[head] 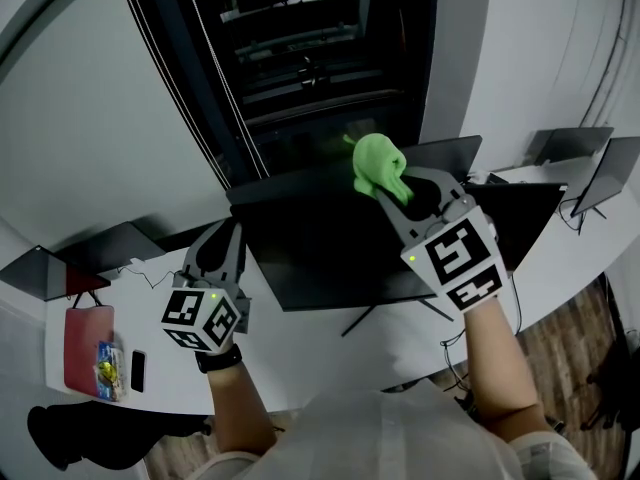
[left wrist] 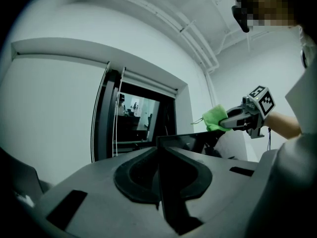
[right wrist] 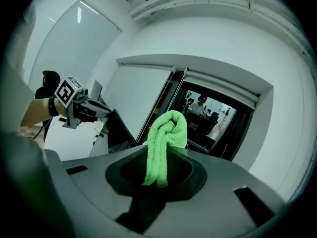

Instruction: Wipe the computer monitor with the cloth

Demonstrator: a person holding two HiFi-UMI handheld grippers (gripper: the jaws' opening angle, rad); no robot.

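The black computer monitor (head: 330, 253) stands on the white desk (head: 160, 383) in front of me. My right gripper (head: 392, 193) is shut on a bunched green cloth (head: 380, 165), held at the monitor's top edge. In the right gripper view the cloth (right wrist: 165, 143) hangs folded between the jaws of that gripper (right wrist: 166, 155). My left gripper (head: 232, 230) is at the monitor's left edge. In the left gripper view its jaws (left wrist: 159, 150) are closed on that thin dark edge, with the monitor's top (left wrist: 190, 138) running off toward the cloth (left wrist: 214, 117).
A dark window with blind cords (head: 300, 58) is behind the monitor. More dark screens stand at the right (head: 610, 173) and far left (head: 40, 273). A red pouch (head: 88, 333) and a phone (head: 137, 370) lie on the desk's left end. Wood floor shows at bottom right.
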